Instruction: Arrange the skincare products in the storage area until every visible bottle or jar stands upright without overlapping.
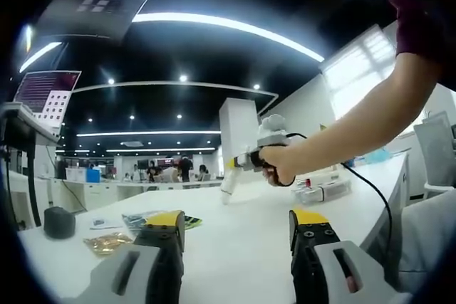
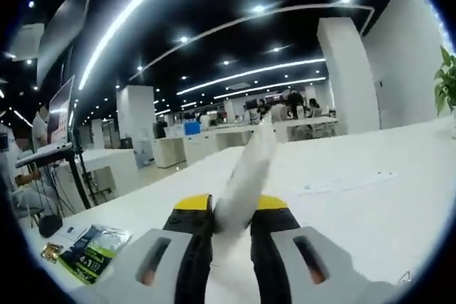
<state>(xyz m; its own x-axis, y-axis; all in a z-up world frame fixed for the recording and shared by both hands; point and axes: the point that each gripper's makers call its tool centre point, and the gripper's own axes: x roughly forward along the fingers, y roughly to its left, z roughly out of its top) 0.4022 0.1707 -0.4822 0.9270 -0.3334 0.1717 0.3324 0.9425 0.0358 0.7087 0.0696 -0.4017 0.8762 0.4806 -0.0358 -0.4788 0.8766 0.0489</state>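
Note:
A white tube (image 2: 246, 176) stands out between the yellow-tipped jaws of my right gripper (image 2: 231, 222), which is shut on it, above the white table (image 2: 370, 204). In the left gripper view that same right gripper (image 1: 242, 164), held by a person's hand (image 1: 279, 165), hangs over the table with the white tube (image 1: 229, 186) pointing down and left. My left gripper (image 1: 239, 229) is open low over the near part of the table (image 1: 242, 218), with nothing between its fingers.
Flat packets (image 1: 153, 220) and a gold sachet (image 1: 107, 244) lie at the left, beside a dark grey block (image 1: 58, 222). Small boxes (image 1: 324, 190) sit behind the hand. A green packet (image 2: 92, 250) lies at lower left, and a paper sheet (image 2: 342, 183) lies further back.

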